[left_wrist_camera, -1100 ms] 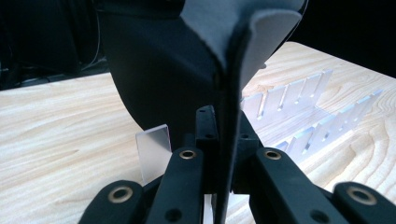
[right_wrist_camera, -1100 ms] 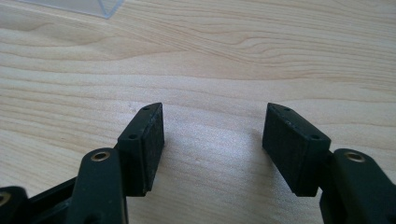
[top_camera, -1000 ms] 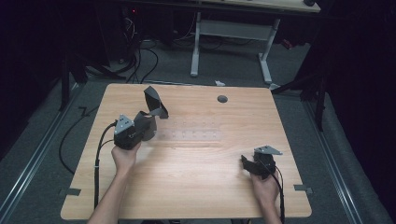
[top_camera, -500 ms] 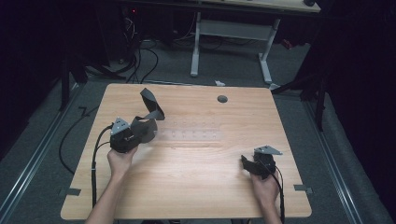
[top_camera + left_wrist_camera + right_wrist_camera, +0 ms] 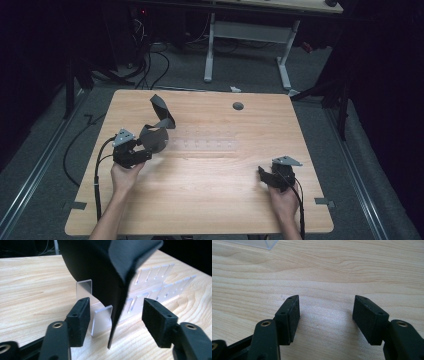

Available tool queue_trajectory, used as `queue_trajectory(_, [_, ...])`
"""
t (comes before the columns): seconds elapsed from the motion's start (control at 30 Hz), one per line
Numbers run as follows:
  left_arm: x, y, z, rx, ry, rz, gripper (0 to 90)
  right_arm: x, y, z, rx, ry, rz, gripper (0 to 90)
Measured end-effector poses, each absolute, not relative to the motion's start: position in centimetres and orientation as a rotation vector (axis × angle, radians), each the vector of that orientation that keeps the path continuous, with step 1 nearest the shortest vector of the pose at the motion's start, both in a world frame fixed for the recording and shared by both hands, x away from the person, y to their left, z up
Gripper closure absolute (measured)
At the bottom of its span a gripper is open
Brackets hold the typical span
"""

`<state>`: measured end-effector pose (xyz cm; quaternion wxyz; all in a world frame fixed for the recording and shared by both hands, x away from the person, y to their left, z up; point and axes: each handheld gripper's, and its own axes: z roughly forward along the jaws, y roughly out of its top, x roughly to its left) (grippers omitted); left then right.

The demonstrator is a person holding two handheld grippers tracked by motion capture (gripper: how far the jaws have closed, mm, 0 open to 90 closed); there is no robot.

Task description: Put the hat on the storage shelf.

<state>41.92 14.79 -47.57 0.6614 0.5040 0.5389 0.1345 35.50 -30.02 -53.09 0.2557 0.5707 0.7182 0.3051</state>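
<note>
Because the dark curled sheet fills the top of your left gripper view and runs off the frame, you cannot make out its full shape there, and it hides part of the clear slotted tray lying on the table beyond it. Your left gripper has its jaws spread, with the sheet's lower edge hanging between them nearer the left pad, touching neither as far as you can tell. Your right gripper, well apart from the sheet, is spread over bare wood, with a clear corner cut off at the top edge.
</note>
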Motion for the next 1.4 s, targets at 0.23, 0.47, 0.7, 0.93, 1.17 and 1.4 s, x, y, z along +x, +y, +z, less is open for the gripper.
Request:
queue_trajectory(0.23, [40.7,15.3,-46.9,1.137,1.202,0.300,36.9,35.5,-30.0,-53.1,1.550,1.949,0.830,38.9])
queue_trajectory(0.47, [39.1,15.9,-47.5,1.161,1.215,0.297,36.2,35.5,-30.0,-53.1,1.547,1.953,0.827,38.9])
queue_trajectory(0.7, [38.2,16.4,-48.6,1.167,1.251,0.289,35.8,35.5,-30.0,-53.1,1.550,1.950,0.829,38.8])
queue_trajectory(0.93, [37.6,16.6,-50.1,1.190,1.289,0.284,35.7,35.5,-30.0,-53.1,1.545,1.953,0.827,38.8])
queue_trajectory(1.17, [37.5,17.0,-51.7,1.184,1.352,0.279,35.4,35.5,-30.0,-53.1,1.546,1.953,0.827,38.8])
queue_trajectory(1.4, [37.3,16.4,-52.7,1.222,1.359,0.343,35.2,35.5,-30.0,-53.1,1.546,1.954,0.827,38.8])
